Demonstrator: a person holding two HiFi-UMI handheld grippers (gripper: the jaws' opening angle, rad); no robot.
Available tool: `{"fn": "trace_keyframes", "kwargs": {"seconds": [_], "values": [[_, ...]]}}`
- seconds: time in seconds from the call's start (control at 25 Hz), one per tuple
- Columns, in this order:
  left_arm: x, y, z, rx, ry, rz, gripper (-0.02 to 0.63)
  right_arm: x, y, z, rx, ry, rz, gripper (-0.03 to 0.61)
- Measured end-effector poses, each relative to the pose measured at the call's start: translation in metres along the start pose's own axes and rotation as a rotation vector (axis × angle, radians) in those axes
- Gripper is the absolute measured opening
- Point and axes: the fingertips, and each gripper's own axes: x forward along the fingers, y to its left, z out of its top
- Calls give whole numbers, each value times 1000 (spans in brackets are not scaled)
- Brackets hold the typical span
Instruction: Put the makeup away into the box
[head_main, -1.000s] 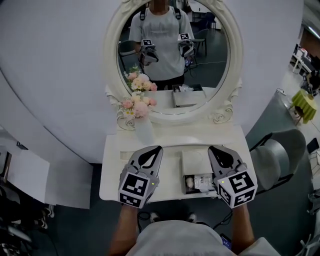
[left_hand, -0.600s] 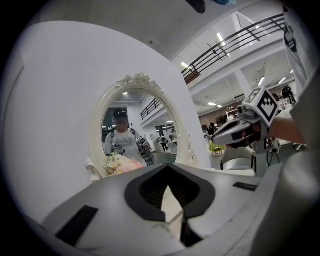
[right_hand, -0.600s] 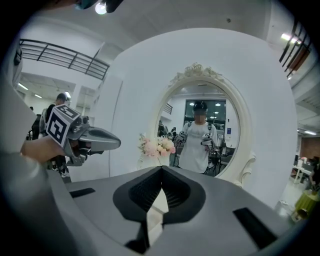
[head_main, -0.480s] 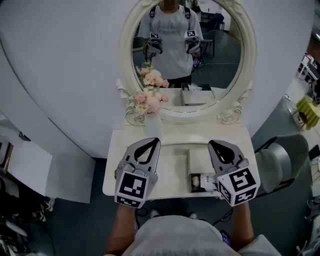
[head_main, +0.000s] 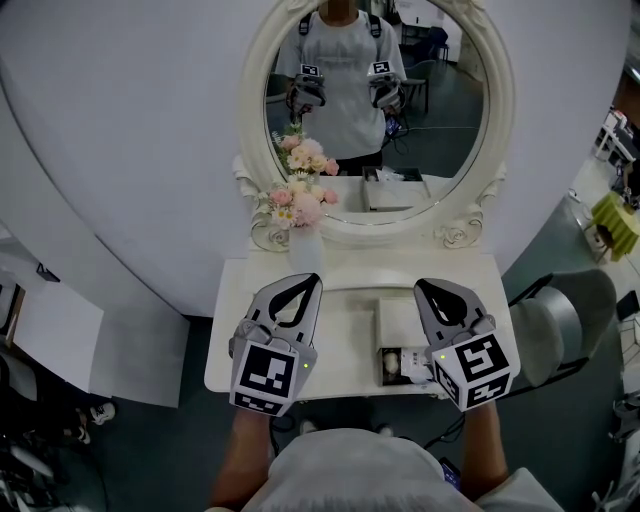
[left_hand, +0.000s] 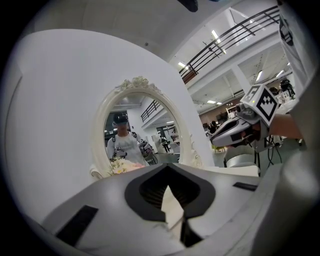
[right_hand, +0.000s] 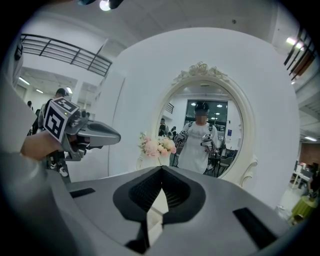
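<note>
- Makeup (head_main: 404, 364): in the open box (head_main: 397, 322), right half of the white vanity table (head_main: 340, 345), near the front edge.
- Around it, left to right:
  - A plain white curved wall (head_main: 120, 150).
  - A vase of pink flowers (head_main: 303, 215) at the table's back left.
  - An oval mirror (head_main: 440, 120) in an ornate white frame behind the table.
  - A grey chair (head_main: 560, 315) off the right side.
- The mirror reflects the person (head_main: 340, 80) holding both grippers, plus the flowers.
- Left gripper (head_main: 306, 284): over the table's left half and pointing at the mirror. Its jaws are pressed together and empty. A strip of bare table separates it from the box.
- Obstruction: in the head view the right gripper's marker cube (head_main: 478, 372) covers the box's right front corner, so we see only part of the contents.
- Makeup look: small pale pieces packed close in a dark compartment. We can't tell what each piece is. The box is white, with a flat white panel on its mirror side.
- Right gripper (head_main: 428, 286): jaws clenched together with nothing in them, pointing at the mirror.
- Makeup vs. tools: it lies just beside the right gripper's body on its left, level with the cube. It is nearer the person than the fingertips. It is apart from the left gripper, off to that gripper's right.
</note>
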Motion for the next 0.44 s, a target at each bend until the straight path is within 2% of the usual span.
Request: {"fn": "trace_keyframes", "kwargs": {"seconds": [0.44], "values": [[-2, -8, 3, 6, -2, -9, 3, -4, 1, -1, -8, 2, 5, 0]]}}
